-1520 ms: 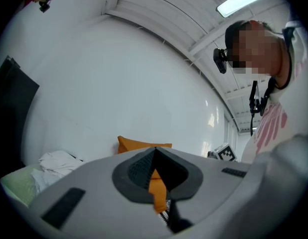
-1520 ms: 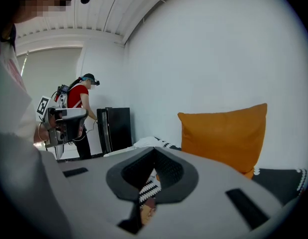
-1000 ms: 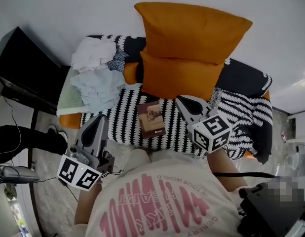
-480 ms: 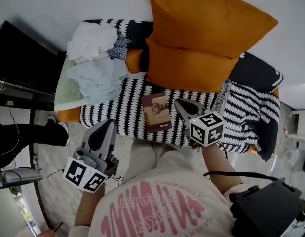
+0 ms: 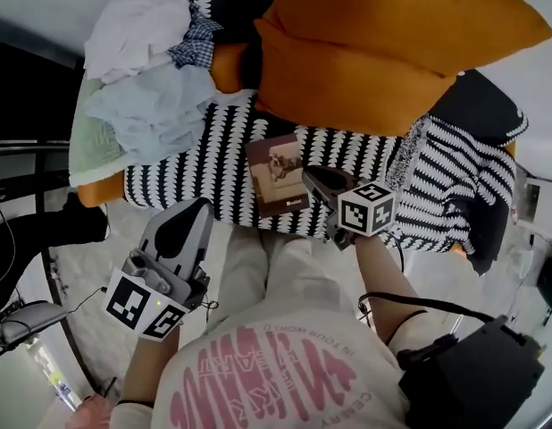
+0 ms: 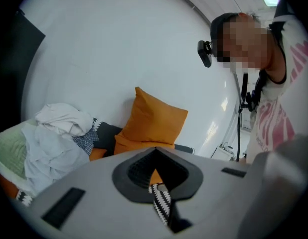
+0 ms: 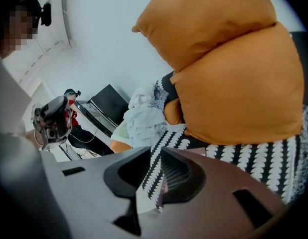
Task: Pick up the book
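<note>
Small brown-covered book with a pale cover picture lies flat and closed on the black-and-white patterned blanket, just before two orange pillows. Right gripper just beside the book, jaws just opening, narrowly apart, empty. Left gripper well apart, jaws together, empty.

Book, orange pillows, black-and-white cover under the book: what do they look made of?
Book: paper with a matte brown card cover and a printed picture; it lies flat and stiff. Soft or hard cover, can't tell.
Orange pillows: matte woven fabric, plump, with soft creases; filling unseen.
Black-and-white cover: soft textile, perhaps knit or fleece; it drapes and bunches.
</note>
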`<state>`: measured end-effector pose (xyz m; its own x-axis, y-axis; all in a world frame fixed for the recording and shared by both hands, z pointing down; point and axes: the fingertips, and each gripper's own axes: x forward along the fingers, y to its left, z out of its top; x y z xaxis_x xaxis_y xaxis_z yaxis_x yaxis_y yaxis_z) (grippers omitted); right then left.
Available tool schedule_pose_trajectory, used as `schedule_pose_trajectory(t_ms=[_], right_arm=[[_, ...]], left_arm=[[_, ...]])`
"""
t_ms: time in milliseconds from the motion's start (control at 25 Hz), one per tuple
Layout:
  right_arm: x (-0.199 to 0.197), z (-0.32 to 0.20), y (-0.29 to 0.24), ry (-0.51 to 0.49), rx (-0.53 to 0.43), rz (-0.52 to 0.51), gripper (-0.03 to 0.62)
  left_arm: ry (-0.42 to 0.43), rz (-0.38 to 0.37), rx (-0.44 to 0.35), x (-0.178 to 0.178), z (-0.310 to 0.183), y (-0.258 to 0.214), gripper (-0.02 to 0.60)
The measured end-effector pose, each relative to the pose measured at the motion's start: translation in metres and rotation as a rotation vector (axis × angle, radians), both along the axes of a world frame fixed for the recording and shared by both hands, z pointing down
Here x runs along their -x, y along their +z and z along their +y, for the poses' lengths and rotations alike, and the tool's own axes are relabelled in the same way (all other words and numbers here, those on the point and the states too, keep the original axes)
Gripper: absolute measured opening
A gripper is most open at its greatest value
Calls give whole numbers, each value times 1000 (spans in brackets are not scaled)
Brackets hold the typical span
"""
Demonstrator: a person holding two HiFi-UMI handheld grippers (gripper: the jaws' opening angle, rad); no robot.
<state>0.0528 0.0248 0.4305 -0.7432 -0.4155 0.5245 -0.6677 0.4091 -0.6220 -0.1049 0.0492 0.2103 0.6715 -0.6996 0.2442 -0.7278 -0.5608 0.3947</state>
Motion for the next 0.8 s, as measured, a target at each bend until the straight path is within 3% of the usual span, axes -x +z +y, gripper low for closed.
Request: schedule_pose_trajectory(t_ms=[200, 320, 360, 480, 800], right_arm=[[-3, 13, 42, -15, 131, -12, 122], [-4, 20, 73, -30, 213, -10, 283], [-3, 25, 86, -37, 247, -12, 301], [-5, 42, 131, -51, 360, -11, 342], [-15, 68, 207, -48, 607, -105, 344]], left_arm=[[34, -14, 53, -11, 2, 9, 8], [56, -22, 71, -16, 2, 20, 8], [59, -25, 85, -17, 3, 26, 8], [58, -50, 135, -19, 7, 49, 8], [45, -102, 245, -2, 9, 95, 8]])
